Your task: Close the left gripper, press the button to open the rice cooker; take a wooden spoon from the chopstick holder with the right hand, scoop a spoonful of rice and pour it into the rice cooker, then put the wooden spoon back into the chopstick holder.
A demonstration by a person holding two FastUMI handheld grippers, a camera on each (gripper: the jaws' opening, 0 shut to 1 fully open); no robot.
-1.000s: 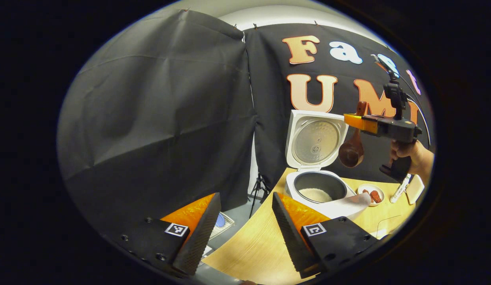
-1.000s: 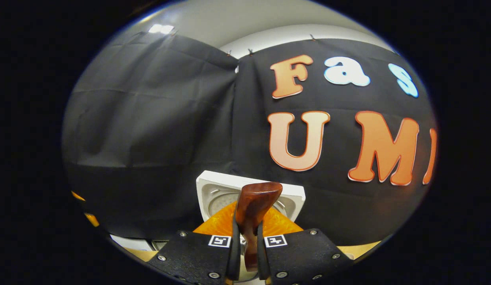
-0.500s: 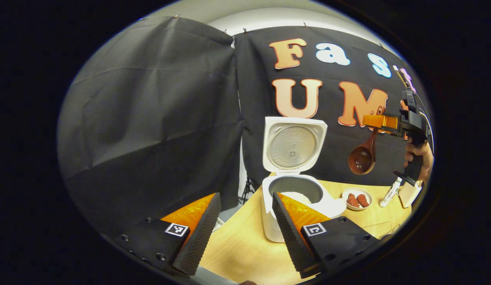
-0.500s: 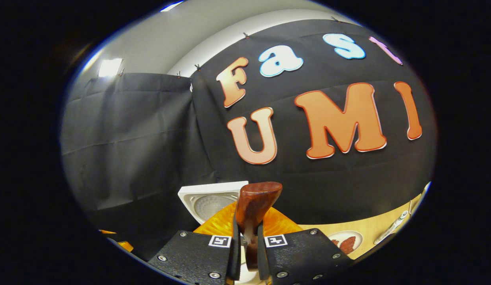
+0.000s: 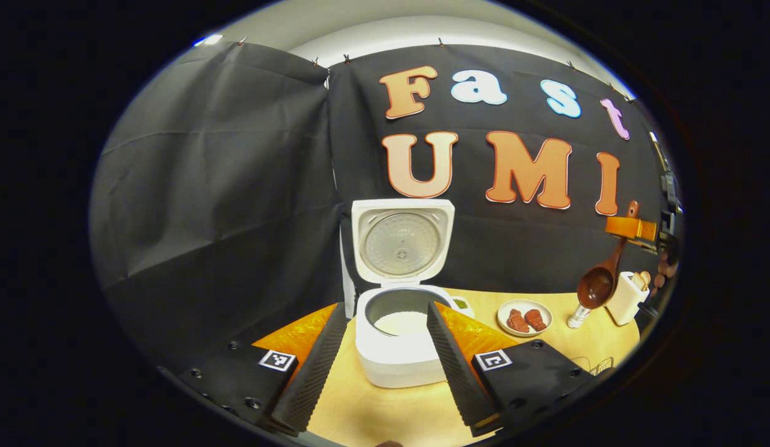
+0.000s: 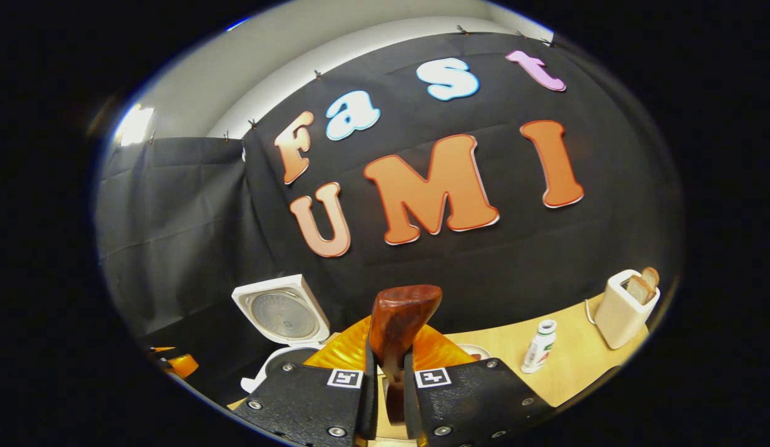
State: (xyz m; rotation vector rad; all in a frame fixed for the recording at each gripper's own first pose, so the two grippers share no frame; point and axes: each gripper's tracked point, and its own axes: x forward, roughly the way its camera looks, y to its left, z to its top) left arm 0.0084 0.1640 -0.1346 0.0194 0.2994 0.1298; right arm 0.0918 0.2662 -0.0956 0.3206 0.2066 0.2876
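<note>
The white rice cooker (image 5: 397, 360) stands open on the wooden table, lid (image 5: 402, 241) upright, white rice (image 5: 400, 323) in its pot. My left gripper (image 5: 381, 366) is open in front of it, a finger on either side of the cooker in the picture, not touching it. At the far right, my right gripper (image 5: 622, 228) hangs above the table, shut on the handle of the wooden spoon (image 5: 599, 282), whose dark bowl points down and looks empty. In the right gripper view the spoon handle (image 6: 400, 320) stands up between the shut fingers of the right gripper (image 6: 388, 385), with the cooker lid (image 6: 282, 310) to its left.
A small plate (image 5: 524, 316) with reddish pieces sits right of the cooker. Farther right stand a white bottle (image 6: 538, 346) and a white toaster (image 6: 623, 307) with bread in it. A small green-filled dish (image 5: 462, 304) sits behind the cooker. Black cloth walls close off the back.
The right gripper has carried the spoon to the right, away from above the cooker and towards the bottle and toaster. The left gripper view has swung so the cooker now sits between its fingers.
</note>
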